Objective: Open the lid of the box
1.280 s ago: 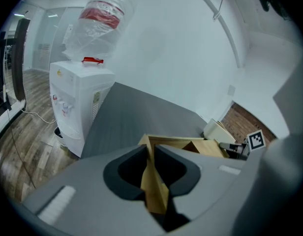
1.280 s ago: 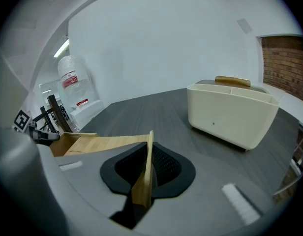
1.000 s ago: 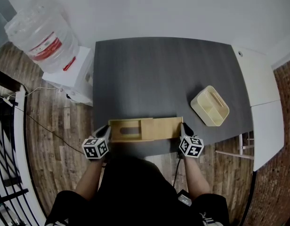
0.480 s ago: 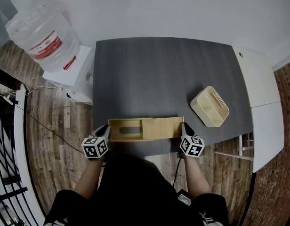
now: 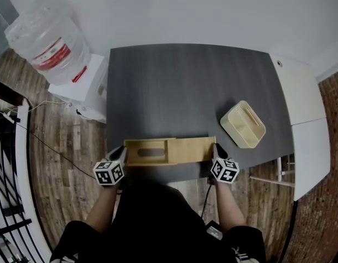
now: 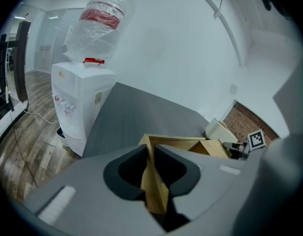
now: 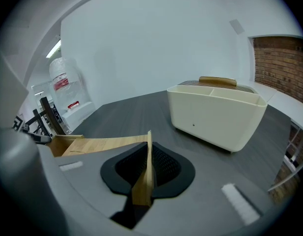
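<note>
L claw (image 6: pixel 150 154): jaws nearly together, pinching the thin wood end wall of the box (image 5: pixel 150 151). R claw (image 7: pixel 148 154): same, clamped on the upright end lip of the lid (image 5: pixel 193 149). The box lies along the table (image 5: pixel 185 81) near edge, spanning btwn the two claws. Lid looks part-slid twd the R claw, w/ an opening just past the L claw. Step, I'd judge: slide the lid the rest of the way. Use the L claw as a fixed anchor and draw the R claw straight outward, level w/ the box. Any lift or twist may jam the lid. Grip firm, since thin panels can slip.
</note>
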Action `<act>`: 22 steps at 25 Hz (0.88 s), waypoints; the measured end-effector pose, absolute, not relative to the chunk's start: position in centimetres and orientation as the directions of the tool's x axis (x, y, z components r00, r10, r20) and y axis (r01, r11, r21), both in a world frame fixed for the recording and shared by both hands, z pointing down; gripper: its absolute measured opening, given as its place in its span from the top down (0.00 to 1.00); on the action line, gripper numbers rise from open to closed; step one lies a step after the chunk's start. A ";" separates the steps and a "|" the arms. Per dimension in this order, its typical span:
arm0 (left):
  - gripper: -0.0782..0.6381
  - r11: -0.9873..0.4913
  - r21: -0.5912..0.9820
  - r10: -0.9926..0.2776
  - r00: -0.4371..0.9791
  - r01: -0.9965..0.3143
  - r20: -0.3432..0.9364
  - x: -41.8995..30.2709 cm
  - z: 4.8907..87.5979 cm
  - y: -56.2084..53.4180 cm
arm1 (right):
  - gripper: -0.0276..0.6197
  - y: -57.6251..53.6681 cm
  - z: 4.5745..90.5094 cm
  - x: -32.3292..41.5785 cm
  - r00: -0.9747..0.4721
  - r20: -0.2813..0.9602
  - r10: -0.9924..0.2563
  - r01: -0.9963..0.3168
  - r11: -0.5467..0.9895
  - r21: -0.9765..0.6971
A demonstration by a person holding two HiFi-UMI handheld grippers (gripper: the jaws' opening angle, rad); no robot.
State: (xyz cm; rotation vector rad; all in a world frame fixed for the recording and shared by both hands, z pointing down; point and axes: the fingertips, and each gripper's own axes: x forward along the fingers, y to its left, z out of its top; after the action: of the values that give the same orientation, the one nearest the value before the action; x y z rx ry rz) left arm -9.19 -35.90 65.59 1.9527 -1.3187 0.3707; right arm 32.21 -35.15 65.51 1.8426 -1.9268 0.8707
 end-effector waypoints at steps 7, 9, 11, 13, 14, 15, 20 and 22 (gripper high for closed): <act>0.83 -0.194 0.412 -0.681 0.425 -0.890 0.597 -9.2 65.6 -36.0 | 0.91 -35.2 65.7 32.5 -0.092 0.631 -0.770 -0.983 -0.031 -0.181; 0.83 -0.195 0.409 -0.683 0.423 -0.891 0.596 -9.1 65.7 -36.0 | 0.91 -35.2 65.7 32.6 -0.089 0.635 -0.767 -0.984 -0.030 -0.174; 0.83 -0.195 0.408 -0.684 0.422 -0.892 0.595 -9.1 65.7 -36.0 | 0.91 -35.2 65.7 32.7 -0.089 0.638 -0.765 -0.985 -0.028 -0.171; 0.83 -0.192 0.407 -0.688 0.418 -0.893 0.593 -9.1 65.7 -36.0 | 0.91 -35.2 65.8 32.8 -0.089 0.639 -0.764 -0.985 -0.027 -0.169; 0.83 -0.189 0.407 -0.691 0.415 -0.894 0.591 -9.1 65.7 -36.0 | 0.91 -35.3 65.8 32.8 -0.090 0.639 -0.764 -0.985 -0.026 -0.170; 0.83 -0.186 0.407 -0.694 0.413 -0.894 0.590 -9.1 65.6 -36.1 | 0.91 -35.4 65.8 32.9 -0.092 0.639 -0.764 -0.985 -0.024 -0.170; 0.83 -0.179 0.404 -0.701 0.404 -0.897 0.588 -9.2 65.6 -36.2 | 0.91 -35.6 65.6 33.0 -0.090 0.638 -0.765 -0.986 -0.021 -0.165; 0.83 -0.176 0.402 -0.702 0.401 -0.899 0.589 -9.2 65.6 -36.2 | 0.91 -35.6 65.6 33.3 -0.085 0.638 -0.765 -0.987 -0.025 -0.160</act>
State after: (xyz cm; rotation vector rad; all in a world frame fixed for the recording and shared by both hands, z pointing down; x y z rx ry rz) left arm -9.22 -36.18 65.60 1.9441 -1.3657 0.3505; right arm 33.27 -35.58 65.57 1.8326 -1.8963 0.8409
